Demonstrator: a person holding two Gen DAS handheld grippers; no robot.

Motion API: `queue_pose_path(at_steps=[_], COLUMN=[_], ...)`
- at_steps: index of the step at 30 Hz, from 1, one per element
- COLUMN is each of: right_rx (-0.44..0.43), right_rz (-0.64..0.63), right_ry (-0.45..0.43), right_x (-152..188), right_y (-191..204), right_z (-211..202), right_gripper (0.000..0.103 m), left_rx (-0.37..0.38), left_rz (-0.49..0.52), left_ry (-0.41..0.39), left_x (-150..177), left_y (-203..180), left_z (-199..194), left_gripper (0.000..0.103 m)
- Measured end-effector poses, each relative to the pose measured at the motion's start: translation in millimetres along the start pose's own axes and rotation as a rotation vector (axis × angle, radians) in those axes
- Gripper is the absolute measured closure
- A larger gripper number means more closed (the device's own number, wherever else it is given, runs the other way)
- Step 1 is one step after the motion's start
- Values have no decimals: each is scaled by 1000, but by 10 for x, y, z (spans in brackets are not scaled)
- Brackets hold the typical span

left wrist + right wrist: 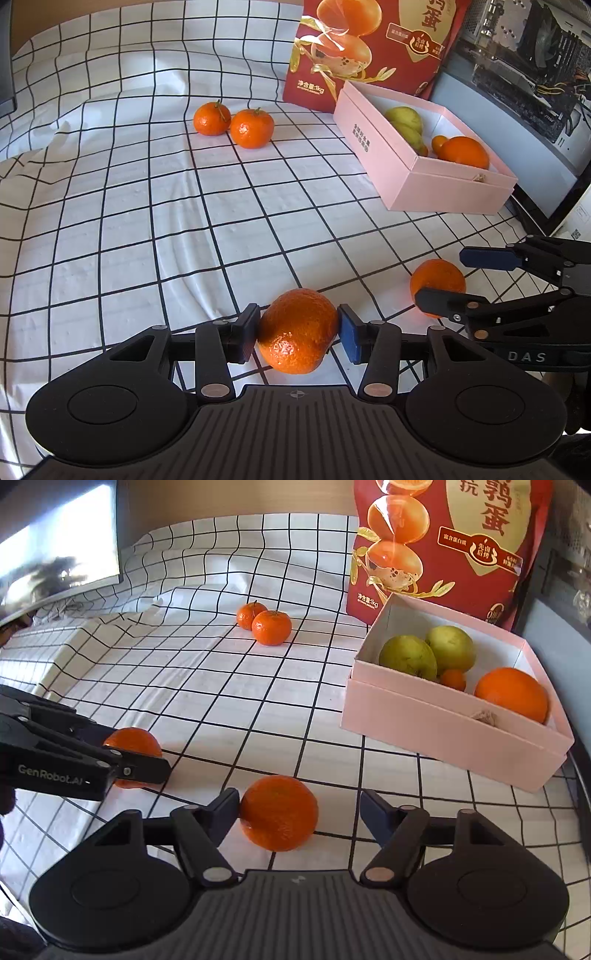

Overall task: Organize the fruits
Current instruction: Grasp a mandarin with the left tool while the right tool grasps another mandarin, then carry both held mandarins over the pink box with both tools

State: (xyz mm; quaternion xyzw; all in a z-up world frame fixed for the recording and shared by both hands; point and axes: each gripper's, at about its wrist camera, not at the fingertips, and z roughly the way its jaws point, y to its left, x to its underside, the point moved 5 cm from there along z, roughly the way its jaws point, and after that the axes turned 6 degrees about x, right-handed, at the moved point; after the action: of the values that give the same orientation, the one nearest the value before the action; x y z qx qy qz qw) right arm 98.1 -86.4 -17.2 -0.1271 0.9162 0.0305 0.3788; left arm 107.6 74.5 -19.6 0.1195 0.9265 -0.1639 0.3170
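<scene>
Left gripper (297, 332): both pads pressed against a mandarin (295, 330), which is clamped between them at 6 o'clock in the left wrist view. Whether it is lifted clear of the cloth cannot be told.

Right gripper (299, 808): jaws wide around a second mandarin (279, 812); the left pad touches the peel, the right pad stands apart. This fruit rests on the checked tablecloth (221, 686).

Pink box (454, 734): at 2 o'clock in the right wrist view, holding two green pears (408, 657), a large orange (511, 694) and a small orange fruit between them. Two stemmed mandarins (271, 627) lie loose on the cloth at 12 o'clock. A red printed bag (450, 542) stands behind the box.

Risks, as judged:
- One-sided contact may roll the second mandarin away before the right jaws close.
- The two grippers work close together; a collision is possible when both move toward the box.
- Peel is glossy, dimpled and soft; hard clamping may bruise it, light clamping may let the round fruit slip.
- The cloth is wrinkled and loose, so fruit may roll along folds.
- The box is thin matte card and could shift if knocked
</scene>
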Motion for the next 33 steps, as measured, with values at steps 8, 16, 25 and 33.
queue_pose_path(at_steps=[8,16,25,33], right_rx=[-30,-23,-40,-20], right_rz=[-3,-54,-65,-57], right_ry=[15,11,39,18], right_x=[144,132,85,71], right_y=[-54,71,105,-5], right_z=[-106,-30,51,-70], right_gripper=[32,37,57,58], left_rx=[3,6,1,-15], left_rz=[19,15,34,68], left_ry=[20,23,27,30], left_x=[41,72,86,72], left_y=[-69,-74,-94,-121], left_z=[39,8,10,39], left_gripper=[52,51,51,51])
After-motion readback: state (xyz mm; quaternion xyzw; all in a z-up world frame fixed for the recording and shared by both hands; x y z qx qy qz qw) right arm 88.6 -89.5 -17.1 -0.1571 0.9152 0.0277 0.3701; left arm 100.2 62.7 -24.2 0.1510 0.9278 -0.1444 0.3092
